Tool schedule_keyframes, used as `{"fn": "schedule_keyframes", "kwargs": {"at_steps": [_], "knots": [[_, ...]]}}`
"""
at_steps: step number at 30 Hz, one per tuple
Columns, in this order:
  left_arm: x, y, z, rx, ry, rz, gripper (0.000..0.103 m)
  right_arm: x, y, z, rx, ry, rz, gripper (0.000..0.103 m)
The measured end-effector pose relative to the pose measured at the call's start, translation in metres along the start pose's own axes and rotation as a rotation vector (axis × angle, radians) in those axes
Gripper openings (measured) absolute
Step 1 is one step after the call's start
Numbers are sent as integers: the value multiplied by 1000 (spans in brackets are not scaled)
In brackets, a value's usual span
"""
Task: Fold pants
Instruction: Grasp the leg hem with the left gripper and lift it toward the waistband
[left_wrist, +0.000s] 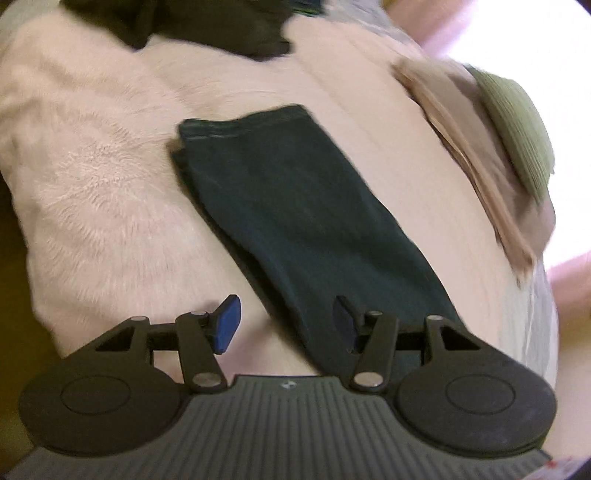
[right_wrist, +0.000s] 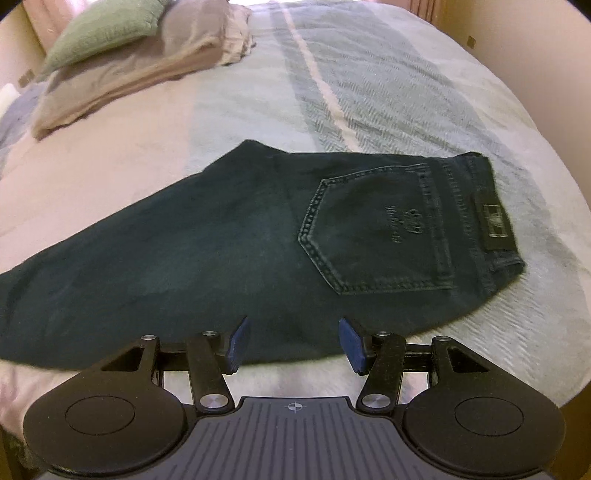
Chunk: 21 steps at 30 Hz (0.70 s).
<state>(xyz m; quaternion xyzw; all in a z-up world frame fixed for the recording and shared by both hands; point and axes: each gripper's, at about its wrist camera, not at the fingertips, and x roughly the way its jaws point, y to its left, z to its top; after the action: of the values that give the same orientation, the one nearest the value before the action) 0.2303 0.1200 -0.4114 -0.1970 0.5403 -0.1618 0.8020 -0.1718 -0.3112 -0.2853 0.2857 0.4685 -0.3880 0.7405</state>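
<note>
— What's the setting?

— A bed (right_wrist: 388, 85) with a pale cover, part pinkish, part grey-green herringbone with a light stripe running along it. Toward its far left corner in the right wrist view sits a green pillow (right_wrist: 103, 29) on top of a tan one (right_wrist: 147, 70).

— And the pants?

— The dark pants (right_wrist: 240, 240) lie flat across the middle of the bed, already doubled leg on leg. The waistband end points to the right, with a back pocket (right_wrist: 373, 229) and a dark label (right_wrist: 493, 225) facing up. In the left wrist view the leg end (left_wrist: 295, 206) stretches away, its hem lying on the pink part of the cover.

— What are the grippers doing?

— The right gripper (right_wrist: 293, 345) hovers at the near edge of the pants, around the seat, its blue pads spread apart and holding nothing. The left gripper (left_wrist: 288, 325) is also spread wide; its right-hand pad lies over the dark cloth, its left-hand pad over bare cover. Nothing is pinched.

— Anything else on the bed?

— A dark heap of clothing (left_wrist: 207, 26) at the far edge in the left wrist view.
</note>
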Motion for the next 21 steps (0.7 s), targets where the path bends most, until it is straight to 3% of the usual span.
{"fn": "schedule_keyframes", "kwargs": {"at_steps": [7, 11, 14, 16, 21], "knots": [[36, 42, 21, -142, -69, -85, 49, 51, 21, 2, -21, 40, -79, 51], [44, 48, 24, -146, -90, -122, 47, 64, 23, 6, 2, 36, -98, 51], [48, 55, 26, -154, -99, -125, 33, 72, 23, 11, 8, 36, -113, 51], [49, 62, 28, -188, -105, -124, 16, 76, 21, 14, 12, 32, -113, 51], [50, 54, 32, -132, -109, -109, 11, 84, 14, 16, 15, 32, -112, 51]]}}
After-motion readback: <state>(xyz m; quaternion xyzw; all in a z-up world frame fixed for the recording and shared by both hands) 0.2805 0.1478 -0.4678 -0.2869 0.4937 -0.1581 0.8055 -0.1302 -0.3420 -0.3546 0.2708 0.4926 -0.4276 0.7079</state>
